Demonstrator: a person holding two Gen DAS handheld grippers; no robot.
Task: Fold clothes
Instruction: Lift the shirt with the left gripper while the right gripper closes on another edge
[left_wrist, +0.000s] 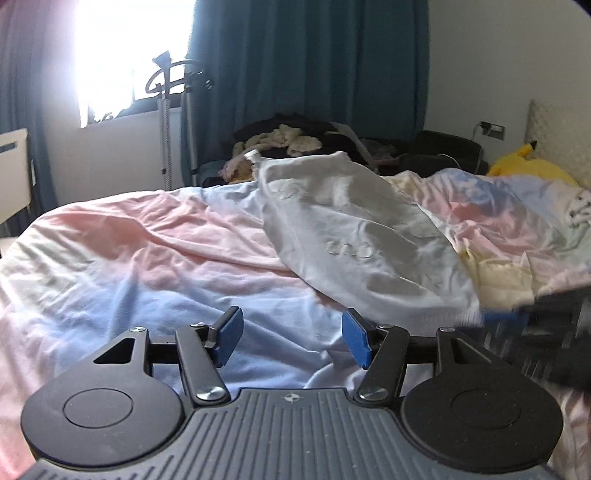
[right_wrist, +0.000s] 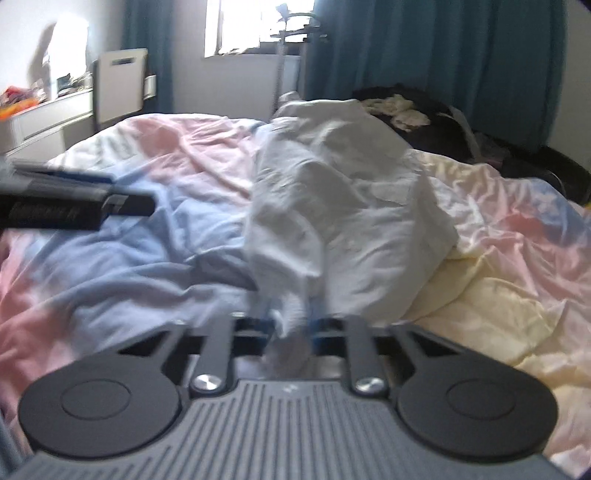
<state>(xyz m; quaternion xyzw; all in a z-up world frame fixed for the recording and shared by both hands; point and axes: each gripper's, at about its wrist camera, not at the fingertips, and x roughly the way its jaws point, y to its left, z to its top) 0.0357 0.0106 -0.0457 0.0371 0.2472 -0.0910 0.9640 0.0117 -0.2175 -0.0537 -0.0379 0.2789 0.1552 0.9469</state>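
A white garment (left_wrist: 354, 236) lies crumpled on the bed, running from the far side toward the near right. My left gripper (left_wrist: 291, 338) is open and empty, its blue pads (left_wrist: 231, 336) just above the bedcover, to the left of the garment's near hem. My right gripper (right_wrist: 291, 325) is shut on the near edge of the white garment (right_wrist: 332, 184); cloth bunches between the jaws. The view is blurred. The right gripper shows at the right edge of the left wrist view (left_wrist: 546, 321). The left gripper shows at the left of the right wrist view (right_wrist: 70, 206).
The bed has a rumpled pink, blue and cream cover (left_wrist: 147, 258). A dark pile of clothes (left_wrist: 317, 140) lies beyond it under teal curtains (left_wrist: 314, 59). A yellow plush toy (left_wrist: 528, 166) sits far right. A garment steamer stand (left_wrist: 166, 92) is by the window. A white desk (right_wrist: 48, 118) stands at left.
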